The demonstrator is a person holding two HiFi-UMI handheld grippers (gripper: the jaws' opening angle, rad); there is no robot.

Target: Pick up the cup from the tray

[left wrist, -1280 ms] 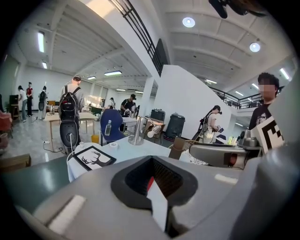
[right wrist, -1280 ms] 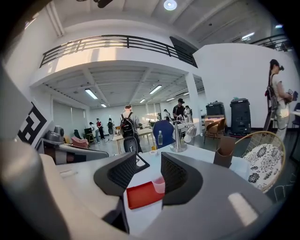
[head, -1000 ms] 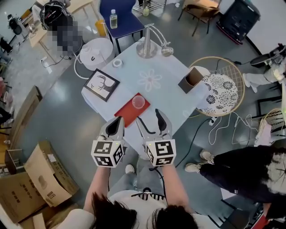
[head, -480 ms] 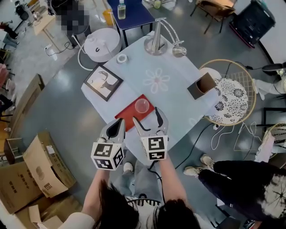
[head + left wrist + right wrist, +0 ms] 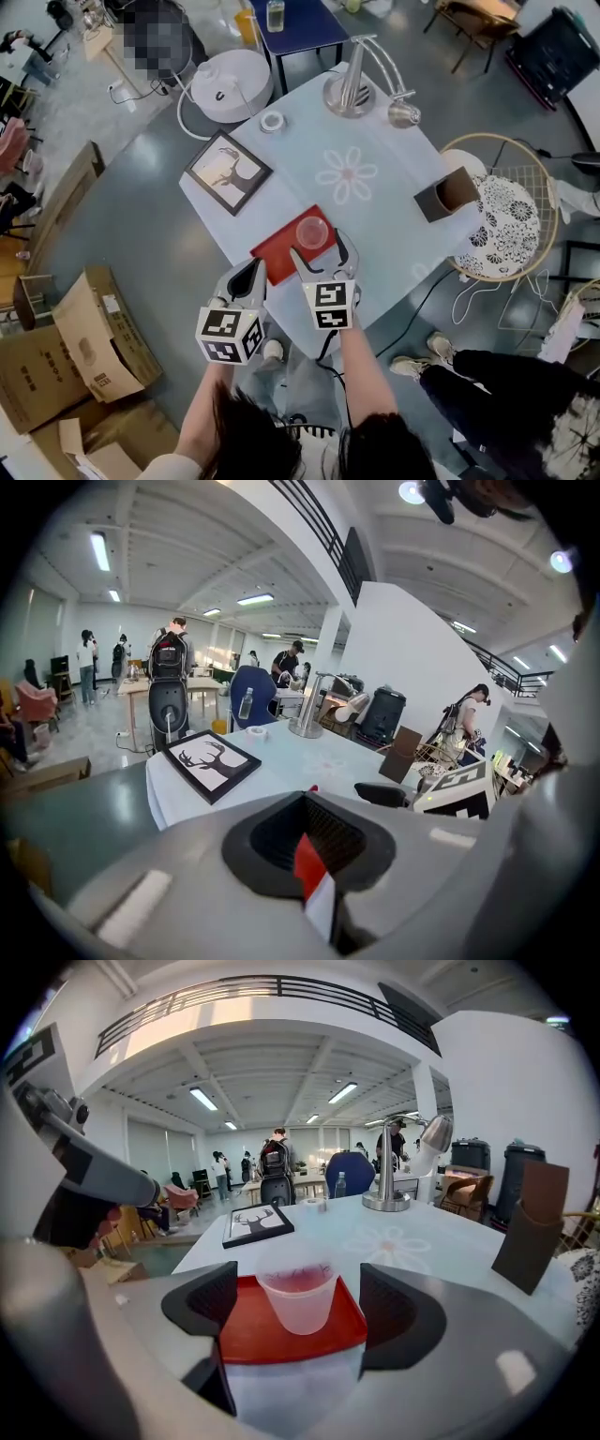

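Observation:
A clear plastic cup (image 5: 312, 232) (image 5: 298, 1296) stands upright on a red tray (image 5: 281, 251) (image 5: 272, 1340) near the front edge of the pale blue table (image 5: 375, 211). My right gripper (image 5: 321, 249) (image 5: 300, 1309) is open, and its jaws have just been opening. The cup stands just beyond its tips, in line with the gap, and neither pad touches it. My left gripper (image 5: 250, 273) (image 5: 309, 855) hangs shut and empty off the table's front left edge, beside the tray. A sliver of the tray shows past its closed jaws.
On the table are a framed deer picture (image 5: 228, 172), a tape roll (image 5: 273, 121), a silver lamp (image 5: 349, 94) and a brown box (image 5: 443, 195). A wicker chair (image 5: 497, 220) stands to the right, cardboard boxes (image 5: 98, 328) lie on the floor to the left, and a person's legs (image 5: 506, 384) are at lower right.
Both grippers have sunk and moved forward toward the table. The right one has closed in on the tray and now stands just short of the cup.

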